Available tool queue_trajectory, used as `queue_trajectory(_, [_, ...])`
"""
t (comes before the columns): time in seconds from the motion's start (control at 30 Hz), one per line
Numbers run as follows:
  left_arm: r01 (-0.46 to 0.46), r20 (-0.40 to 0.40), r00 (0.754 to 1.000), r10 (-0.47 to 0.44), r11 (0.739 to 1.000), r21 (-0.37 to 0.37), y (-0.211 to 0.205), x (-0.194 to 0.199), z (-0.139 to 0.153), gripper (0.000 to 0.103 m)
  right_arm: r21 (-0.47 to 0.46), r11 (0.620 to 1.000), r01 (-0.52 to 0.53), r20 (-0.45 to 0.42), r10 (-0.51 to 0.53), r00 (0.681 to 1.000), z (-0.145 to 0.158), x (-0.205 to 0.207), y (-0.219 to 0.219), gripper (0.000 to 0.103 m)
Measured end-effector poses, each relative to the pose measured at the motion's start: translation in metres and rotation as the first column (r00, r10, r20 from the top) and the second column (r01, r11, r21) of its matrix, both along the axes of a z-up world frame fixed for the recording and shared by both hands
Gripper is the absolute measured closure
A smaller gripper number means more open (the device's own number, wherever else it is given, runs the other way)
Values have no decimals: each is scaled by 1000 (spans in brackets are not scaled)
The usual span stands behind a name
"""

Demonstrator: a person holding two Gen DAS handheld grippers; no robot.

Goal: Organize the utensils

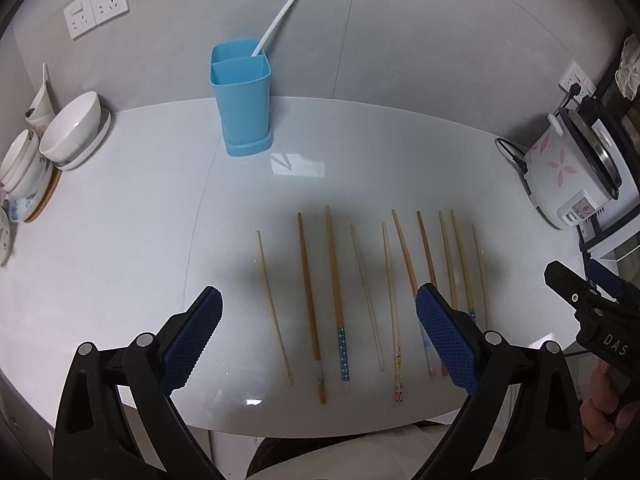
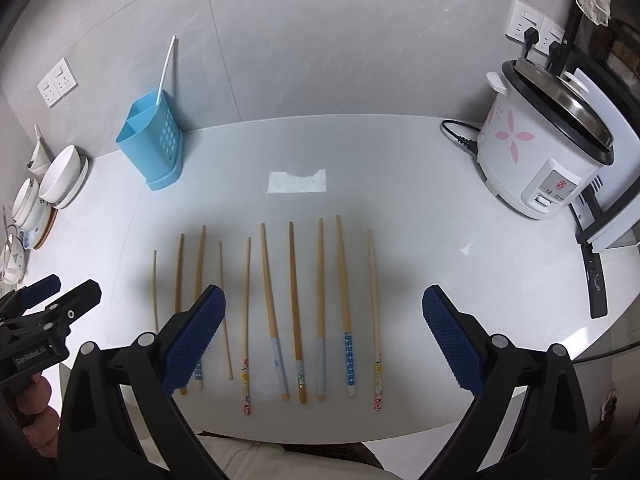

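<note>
White and glossy, the table (image 2: 400,160) carries everything, running back to a grey wall. At its right rear stands a white rice cooker (image 2: 540,152) with pink flower prints, its cord trailing across the surface. On the far left, white bowls (image 1: 70,128) sit stacked on plates. A blue utensil holder (image 1: 242,100) stands upright at the back near the wall, split into compartments, with one white straw-like stick (image 1: 278,20) leaning out of the rear one.

The left gripper (image 1: 318,340) hovers over the near edge with its blue pads spread wide, holding nothing. The right gripper (image 2: 324,340) is likewise spread wide and empty, just beside it.

Ten wooden chopsticks (image 2: 294,308) lie in a loose row on the table near the front edge, tips pointing toward the wall, several with patterned ends nearest the person. A small white paper scrap (image 2: 297,181) lies between the chopsticks and the wall.
</note>
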State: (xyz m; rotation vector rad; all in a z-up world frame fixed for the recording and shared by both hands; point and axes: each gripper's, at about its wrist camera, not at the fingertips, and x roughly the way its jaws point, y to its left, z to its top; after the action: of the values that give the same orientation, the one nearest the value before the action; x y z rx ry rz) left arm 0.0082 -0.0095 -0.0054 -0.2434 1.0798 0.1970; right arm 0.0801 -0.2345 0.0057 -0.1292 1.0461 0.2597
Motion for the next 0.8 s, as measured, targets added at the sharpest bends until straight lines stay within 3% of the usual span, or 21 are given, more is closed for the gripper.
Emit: queue_trajectory(0.8, [-4, -2, 1000, 4, 1000, -8, 2, 2, -1, 7, -3, 1000, -3, -5, 3, 1000, -1, -2, 5, 8])
